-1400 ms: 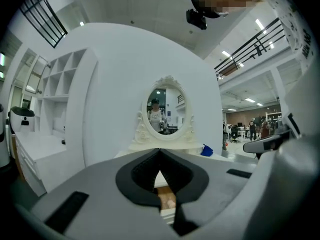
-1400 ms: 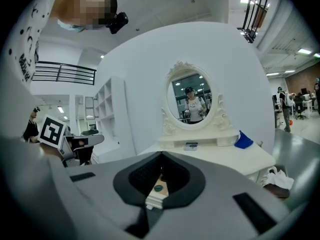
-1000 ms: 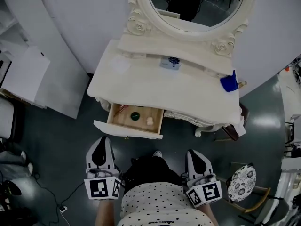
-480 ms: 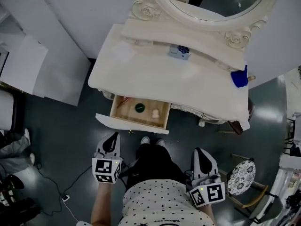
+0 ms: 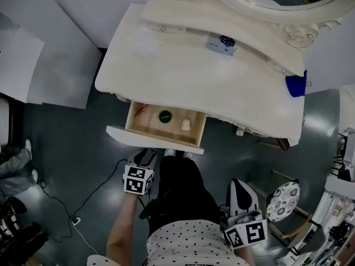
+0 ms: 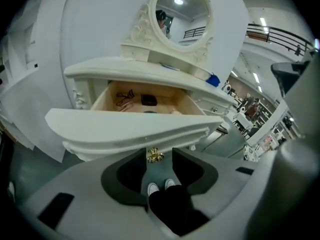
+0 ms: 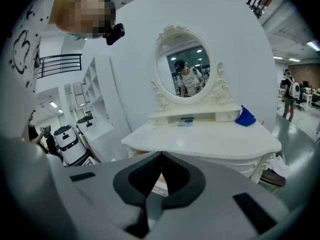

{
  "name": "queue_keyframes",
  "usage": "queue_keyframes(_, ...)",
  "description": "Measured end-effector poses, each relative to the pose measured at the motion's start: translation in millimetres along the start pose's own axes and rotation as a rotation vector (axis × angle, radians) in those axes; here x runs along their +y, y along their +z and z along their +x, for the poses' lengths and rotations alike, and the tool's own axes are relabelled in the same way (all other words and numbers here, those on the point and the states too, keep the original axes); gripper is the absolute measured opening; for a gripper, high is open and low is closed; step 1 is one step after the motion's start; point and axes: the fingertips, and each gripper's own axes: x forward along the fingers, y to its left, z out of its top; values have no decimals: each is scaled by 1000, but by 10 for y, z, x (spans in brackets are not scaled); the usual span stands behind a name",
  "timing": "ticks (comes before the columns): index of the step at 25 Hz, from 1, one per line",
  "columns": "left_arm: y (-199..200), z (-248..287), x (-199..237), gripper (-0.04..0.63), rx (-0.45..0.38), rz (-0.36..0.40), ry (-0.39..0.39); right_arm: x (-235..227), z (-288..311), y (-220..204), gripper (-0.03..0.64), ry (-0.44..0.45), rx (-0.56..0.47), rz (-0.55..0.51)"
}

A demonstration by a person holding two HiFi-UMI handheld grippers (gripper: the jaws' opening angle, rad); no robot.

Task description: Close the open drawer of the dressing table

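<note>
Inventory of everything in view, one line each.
dressing table: 1, cream, centre
drawer: 1, white front, wood inside, pulled open
knob: 1, gold, at drawer front
round item: 1, dark green, in drawer
small lump: 1, pale, in drawer
mirror: 1, cream frame, back of table
blue item: 1, blue, table's right end
stool: 1, patterned, floor right
left tool: 1, grey, below drawer front; jaws just opened, knob between, ungripped
right tool: 1, grey, held back; jaws together

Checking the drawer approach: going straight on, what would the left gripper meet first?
Probably the brass knob on the drawer front: it shows between the jaws of the left gripper, which have just been opening; depth unclear.
</note>
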Motion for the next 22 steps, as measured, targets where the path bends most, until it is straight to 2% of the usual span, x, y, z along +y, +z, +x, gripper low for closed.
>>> queue_keyframes(7, -210, 449, 90, 183, 79, -3, 26, 3, 77, -116, 8, -7, 41, 3)
queue_keyframes(11, -224, 476, 72, 147, 85, 24, 30, -20, 82, -119, 8, -22, 40, 10)
queue_keyframes(22, -150, 508, 85, 143, 79, 40, 33, -28, 20, -116, 8, -51, 27, 23)
